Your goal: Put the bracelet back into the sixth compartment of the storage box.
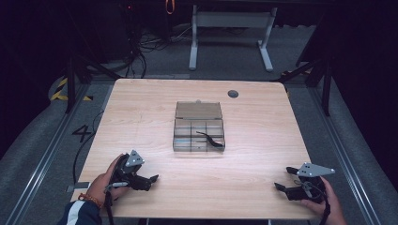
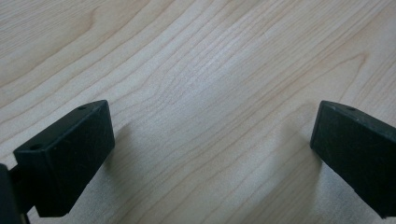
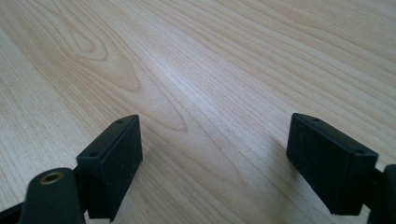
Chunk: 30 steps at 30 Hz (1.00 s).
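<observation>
A clear plastic compartment box (image 1: 198, 132) sits in the middle of the wooden table (image 1: 141, 117), its lid standing open at the far side. A thin black curved item (image 1: 210, 139) lies across its right-hand compartments. My left gripper (image 1: 151, 182) rests low at the near left, held by a hand, pointing right. Its jaws stand wide open over bare wood (image 2: 212, 126). My right gripper (image 1: 284, 178) is at the near right, pointing left, and is open too, with nothing between its jaws (image 3: 215, 135). Both grippers are well short of the box.
A dark round grommet (image 1: 233, 93) is set into the table near its far edge. Beyond the table stand a white desk frame (image 1: 230, 28) and cables on the floor (image 1: 141, 47). Metal rails run along both sides.
</observation>
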Each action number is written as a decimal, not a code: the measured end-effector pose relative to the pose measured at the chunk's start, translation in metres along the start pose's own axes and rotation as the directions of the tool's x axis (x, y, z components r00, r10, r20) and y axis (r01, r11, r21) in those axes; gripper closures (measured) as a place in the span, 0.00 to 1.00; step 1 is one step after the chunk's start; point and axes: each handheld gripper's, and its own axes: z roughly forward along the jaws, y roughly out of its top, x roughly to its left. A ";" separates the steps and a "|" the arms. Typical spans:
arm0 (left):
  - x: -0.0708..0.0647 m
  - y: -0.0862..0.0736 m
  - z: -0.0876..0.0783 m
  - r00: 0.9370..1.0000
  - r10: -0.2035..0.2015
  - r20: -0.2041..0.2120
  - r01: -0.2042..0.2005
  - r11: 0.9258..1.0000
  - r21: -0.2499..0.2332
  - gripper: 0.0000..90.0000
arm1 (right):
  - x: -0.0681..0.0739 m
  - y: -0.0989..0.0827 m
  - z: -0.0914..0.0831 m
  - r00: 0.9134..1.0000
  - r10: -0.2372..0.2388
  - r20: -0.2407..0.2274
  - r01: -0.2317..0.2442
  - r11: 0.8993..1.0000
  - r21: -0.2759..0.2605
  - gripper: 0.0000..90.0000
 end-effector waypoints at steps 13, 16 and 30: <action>0.000 0.000 0.000 1.000 -0.002 -0.003 0.002 1.000 -0.001 0.00 | 0.000 0.000 0.000 1.000 0.003 0.001 -0.003 1.000 0.000 0.20; 0.000 0.000 0.000 1.000 -0.001 -0.003 0.001 1.000 -0.002 0.00 | 0.000 0.000 0.000 1.000 0.003 0.002 -0.003 1.000 0.000 0.20; 0.000 0.000 0.000 1.000 -0.001 -0.003 0.001 1.000 -0.001 0.00 | 0.000 0.000 0.000 1.000 0.004 0.005 -0.004 1.000 0.001 0.19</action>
